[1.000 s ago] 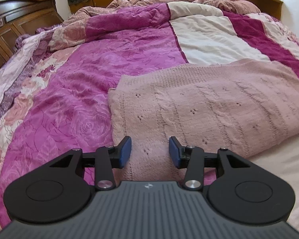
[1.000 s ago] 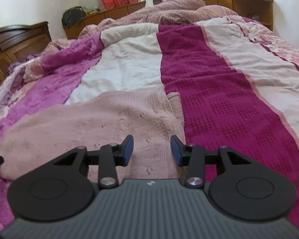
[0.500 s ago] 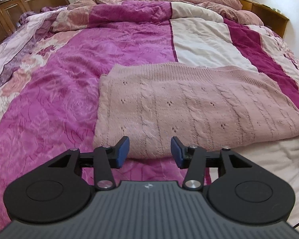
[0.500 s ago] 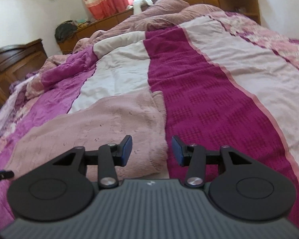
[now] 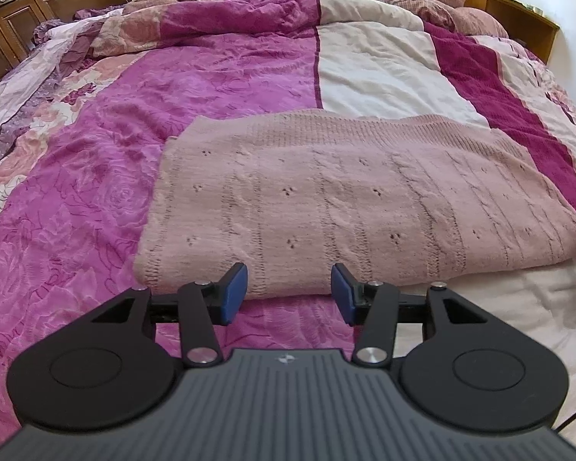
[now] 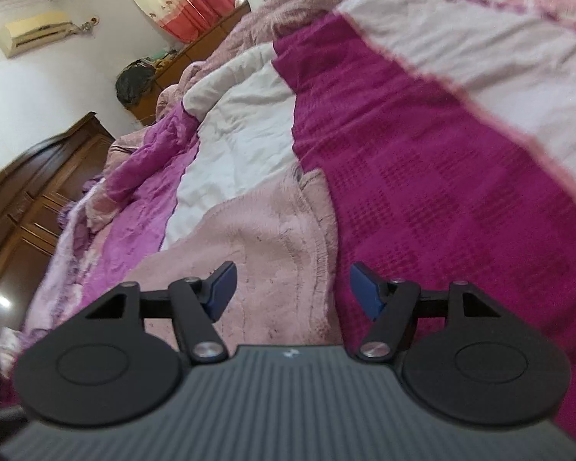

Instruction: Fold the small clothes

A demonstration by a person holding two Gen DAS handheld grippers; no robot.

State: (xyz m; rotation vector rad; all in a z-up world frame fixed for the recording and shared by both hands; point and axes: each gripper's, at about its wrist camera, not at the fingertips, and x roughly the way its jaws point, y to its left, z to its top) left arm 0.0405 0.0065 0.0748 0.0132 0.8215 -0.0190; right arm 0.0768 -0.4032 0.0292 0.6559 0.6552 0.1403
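Looking along left gripper [image 5: 290, 288], I saw pink sweater [image 5: 349, 199] lying folded flat on bed [image 5: 219, 77], over magenta quilt and white stripe. Left jaws stood apart, nothing between pads, near hem just beyond tips. Right gripper [image 6: 290, 288] sat tilted over sweater's right edge [image 6: 272, 238], beside dark magenta blanket [image 6: 441, 176]; its jaws were opening, apart, clamping nothing. Right view blurred. Wooden cabinets [image 5: 27, 4] stood beyond bed at left.
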